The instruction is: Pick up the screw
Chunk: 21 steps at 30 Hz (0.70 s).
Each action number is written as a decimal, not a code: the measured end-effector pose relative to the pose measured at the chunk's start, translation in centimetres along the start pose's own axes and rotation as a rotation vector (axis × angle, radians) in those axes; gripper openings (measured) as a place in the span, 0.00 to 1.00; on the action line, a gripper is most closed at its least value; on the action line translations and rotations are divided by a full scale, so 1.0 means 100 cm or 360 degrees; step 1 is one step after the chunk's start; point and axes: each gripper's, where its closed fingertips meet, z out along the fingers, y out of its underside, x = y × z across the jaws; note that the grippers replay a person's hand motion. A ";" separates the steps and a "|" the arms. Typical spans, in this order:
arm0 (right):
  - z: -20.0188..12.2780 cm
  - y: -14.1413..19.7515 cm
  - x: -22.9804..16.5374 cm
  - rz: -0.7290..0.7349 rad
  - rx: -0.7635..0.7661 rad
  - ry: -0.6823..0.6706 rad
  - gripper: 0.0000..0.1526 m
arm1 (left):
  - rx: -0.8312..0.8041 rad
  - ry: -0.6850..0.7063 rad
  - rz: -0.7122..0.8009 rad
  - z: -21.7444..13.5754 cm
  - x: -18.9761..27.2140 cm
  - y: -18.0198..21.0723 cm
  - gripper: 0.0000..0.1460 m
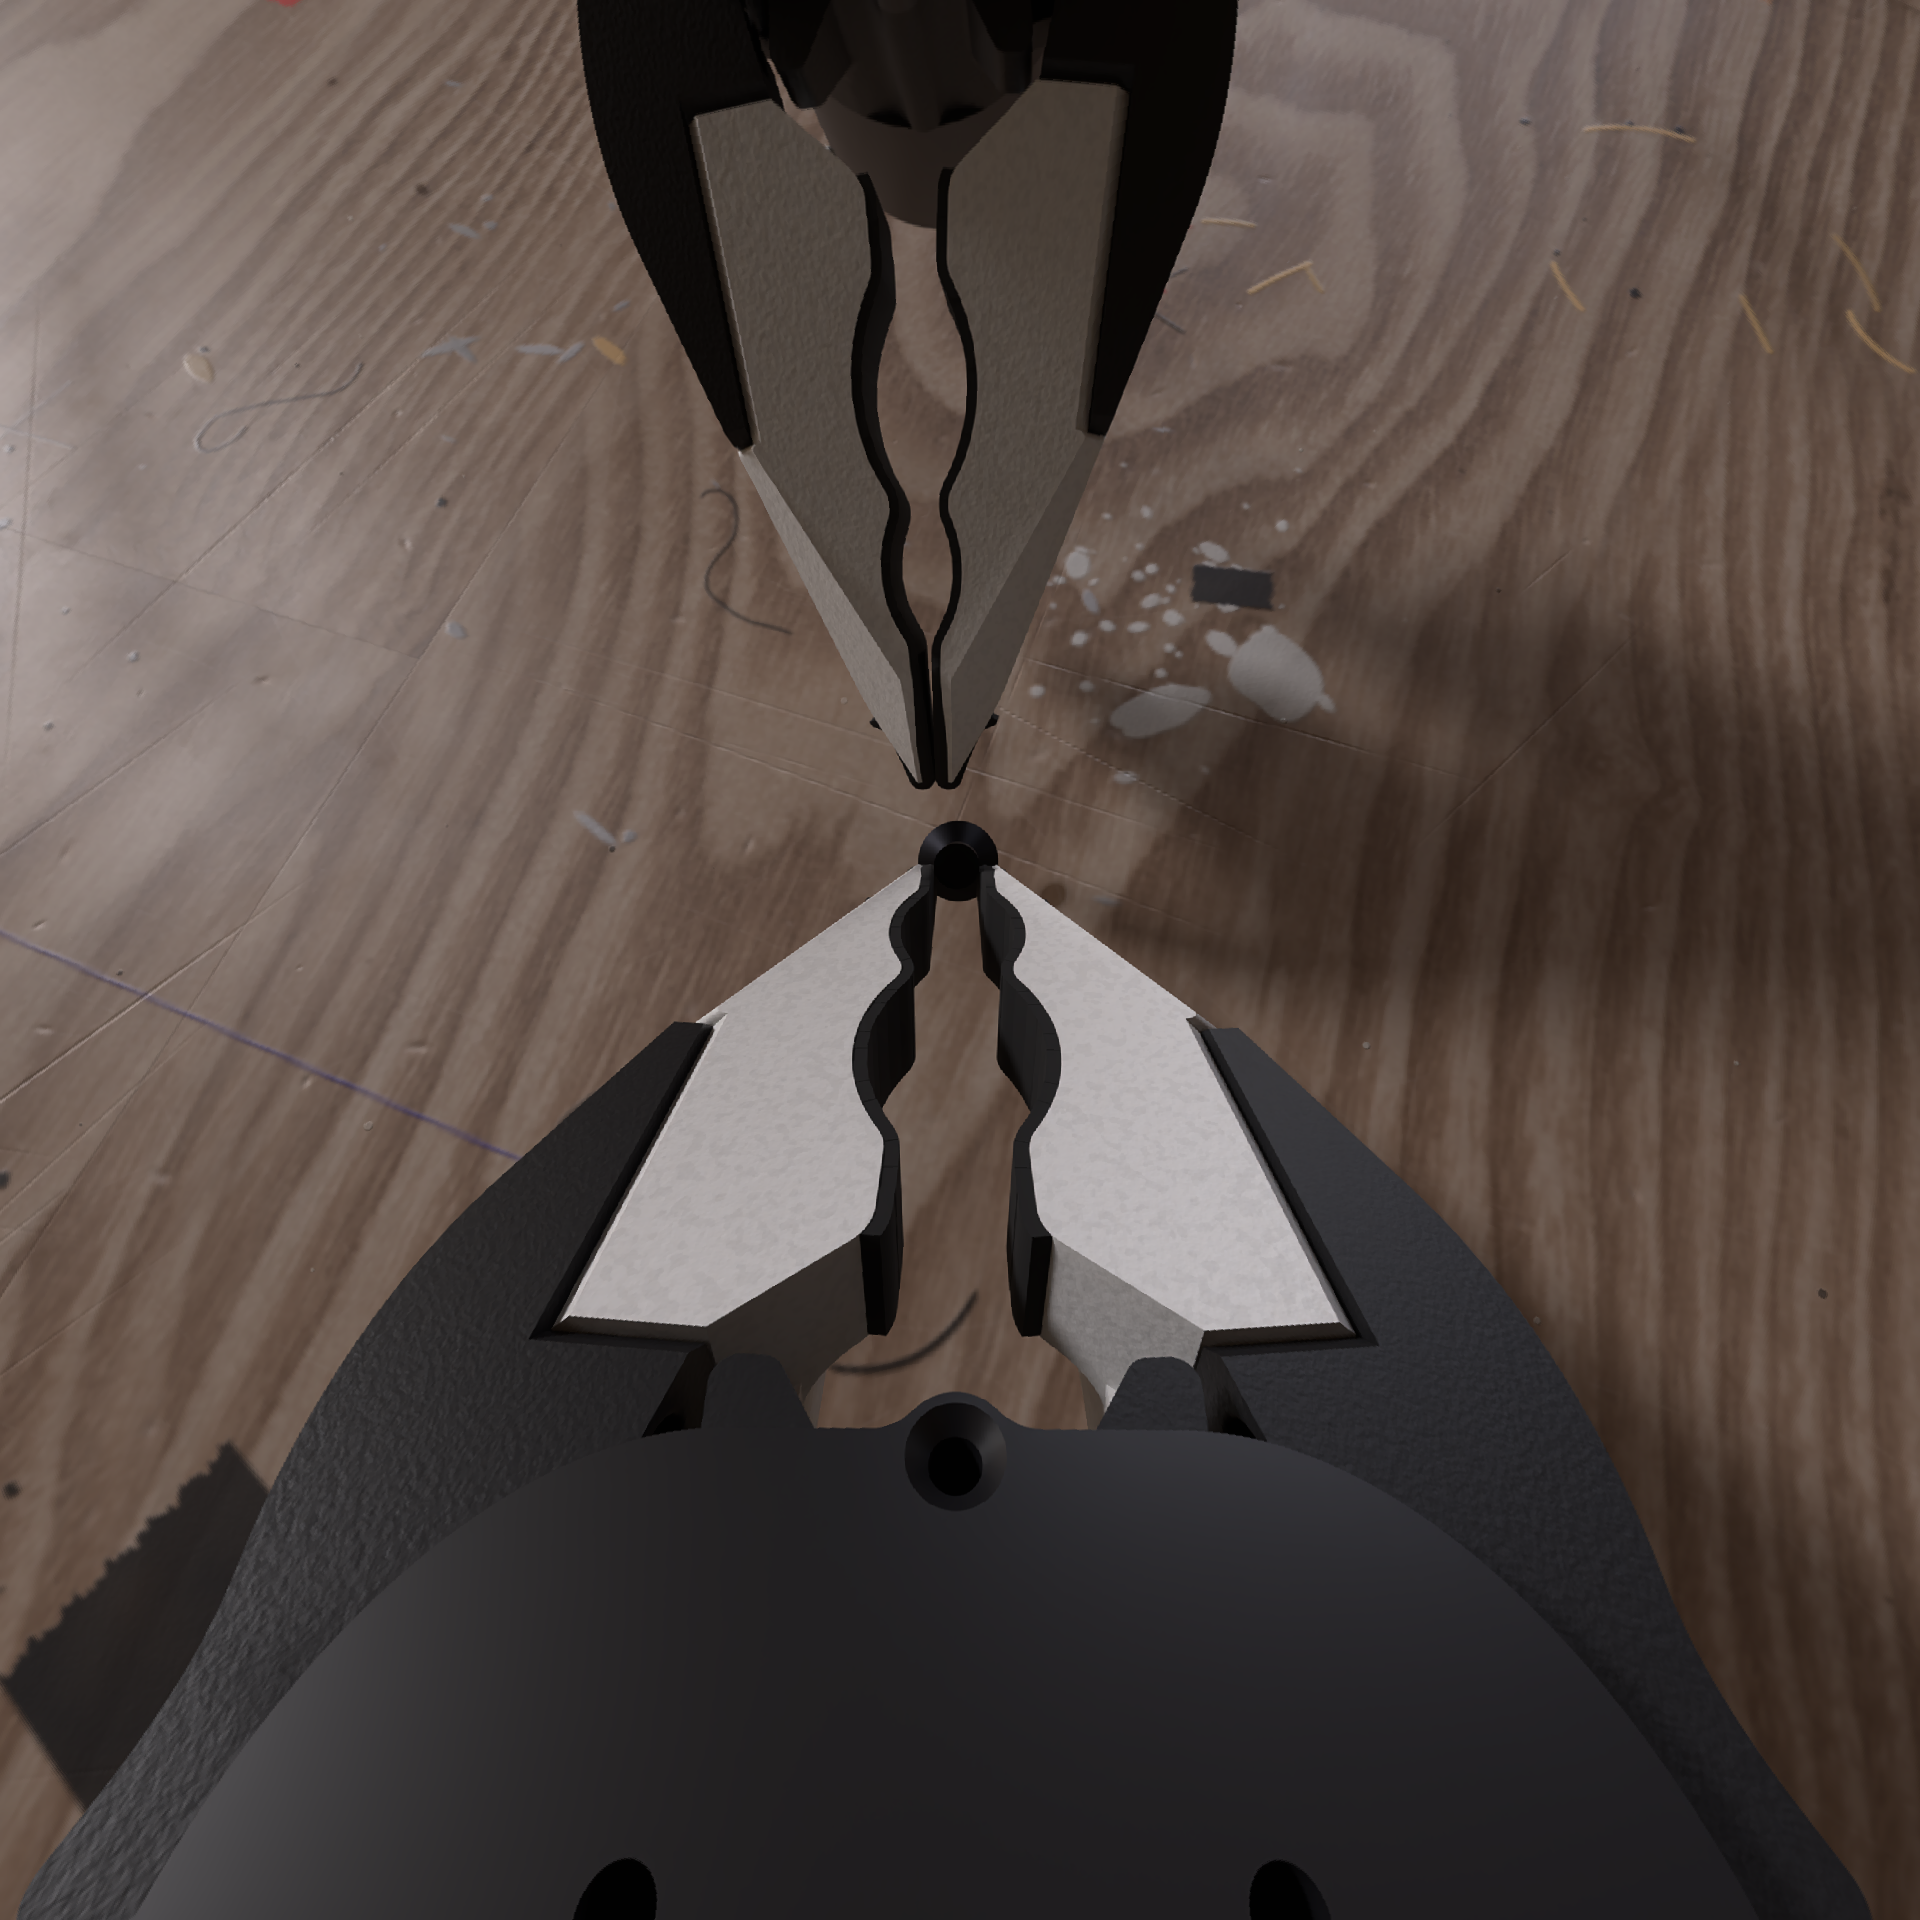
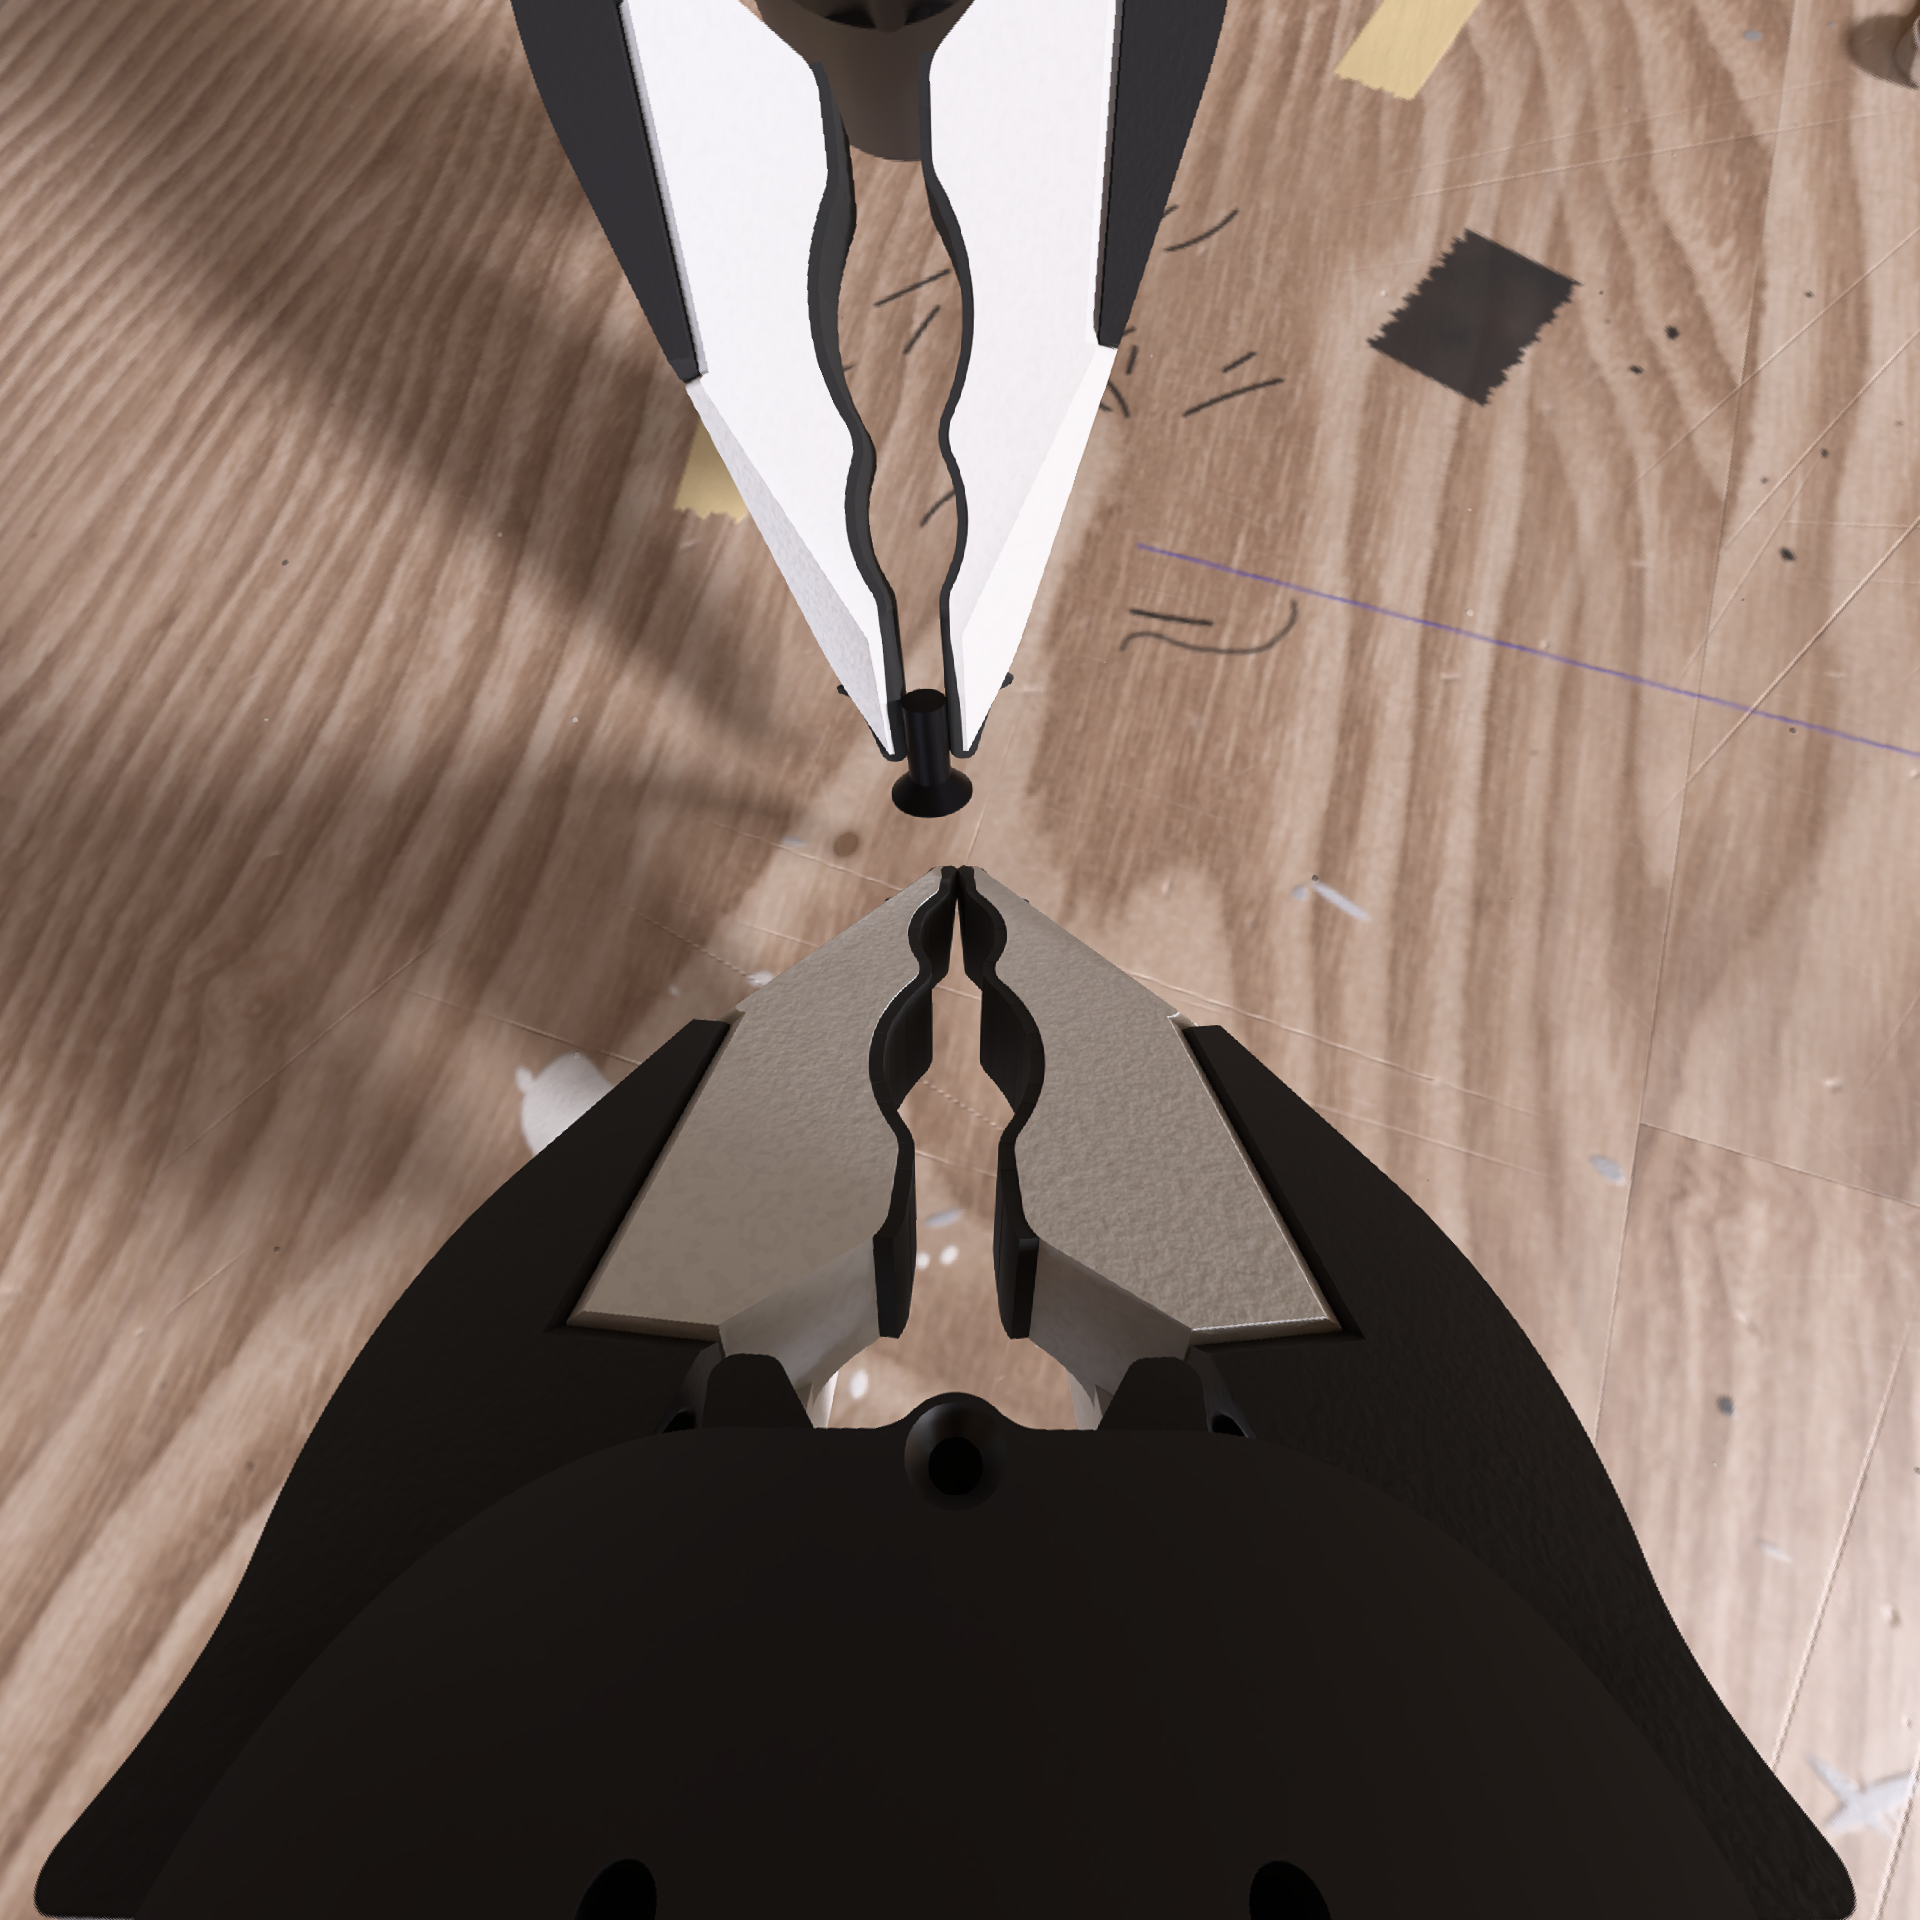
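A small black screw (image 1: pixel 956 857) with a flat flared head is pinched between the fingertips of my left gripper (image 1: pixel 956 881), held above the wooden table. Its head points away from me toward the right gripper (image 1: pixel 936 774), which faces mine tip to tip, a short gap from the screw, with its jaws closed and nothing between them. In the right wrist view the screw (image 2: pixel 928 764) hangs from the left gripper (image 2: pixel 928 732), shaft between the tips and head toward me. My right gripper (image 2: pixel 956 875) is shut and empty just in front of the screw head.
The wooden table (image 1: pixel 364 831) carries white paint splashes (image 1: pixel 1262 670), black tape patches (image 1: pixel 1231 587) (image 2: pixel 1470 317), tan tape strips (image 2: pixel 1387 47), pen scribbles (image 2: pixel 1205 629) and a thin blue line (image 2: pixel 1558 655). Another black tape piece (image 1: pixel 135 1590) lies at my lower left.
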 end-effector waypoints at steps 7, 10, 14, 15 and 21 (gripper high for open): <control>0.000 0.000 0.000 -0.0005 0.0004 0.0001 0.00 | 0.0002 -0.0003 0.0013 0.002 0.000 0.000 0.05; 0.000 0.000 0.000 -0.0003 0.0005 0.0000 0.00 | 0.0006 -0.0016 0.0016 0.002 -0.001 0.000 0.05; 0.000 0.000 0.000 -0.0006 0.0002 0.0004 0.00 | 0.0002 -0.0039 0.0033 0.004 -0.001 0.000 0.05; 0.000 0.000 0.000 -0.0005 0.0002 0.0003 0.00 | 0.0001 -0.0045 0.0041 0.004 -0.001 0.000 0.05; 0.000 0.000 0.000 0.0000 0.0002 0.0000 0.00 | 0.0002 -0.0097 0.0101 0.005 -0.001 0.000 0.05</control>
